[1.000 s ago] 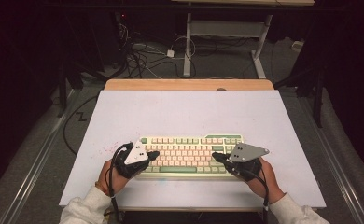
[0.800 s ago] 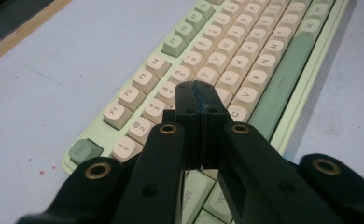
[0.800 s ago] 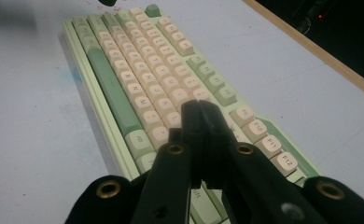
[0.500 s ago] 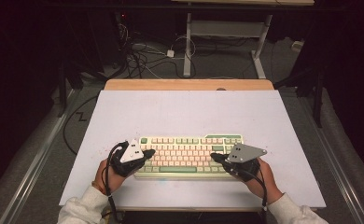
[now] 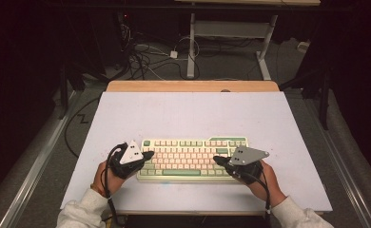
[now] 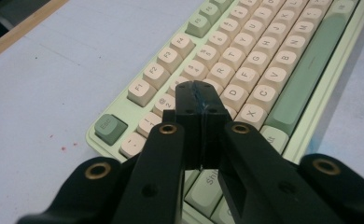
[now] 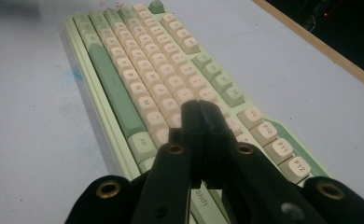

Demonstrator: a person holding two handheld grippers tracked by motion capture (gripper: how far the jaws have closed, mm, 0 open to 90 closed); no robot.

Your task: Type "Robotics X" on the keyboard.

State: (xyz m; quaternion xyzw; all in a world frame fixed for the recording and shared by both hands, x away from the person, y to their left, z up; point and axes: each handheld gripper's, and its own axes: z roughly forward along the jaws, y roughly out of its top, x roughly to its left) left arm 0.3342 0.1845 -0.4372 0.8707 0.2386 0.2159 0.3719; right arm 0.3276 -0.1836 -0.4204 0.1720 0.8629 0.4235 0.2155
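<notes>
A pale green keyboard [image 5: 193, 157] with cream and green keys lies near the front of the white table top [image 5: 188, 114]. My left gripper [image 5: 148, 155] is over the keyboard's left end, jaws pressed together with nothing between them. In the left gripper view the gripper [image 6: 198, 88] hovers above the keys of the keyboard [image 6: 245, 60] near its left letters. My right gripper [image 5: 216, 159] is over the keyboard's right part, also shut and empty. In the right gripper view the gripper [image 7: 199, 106] hangs over the keys of the keyboard [image 7: 143, 70].
The table's wooden back edge [image 5: 193, 86] runs along the far side. Beyond it are cables [image 5: 141, 57] on the floor and a white desk frame [image 5: 231, 33]. A person's hands [image 5: 105, 178] and sleeves come in at the bottom.
Both grippers have shifted slightly along the keyboard's ends; the left one edged a little left and toward the front. The keyboard has not moved.
</notes>
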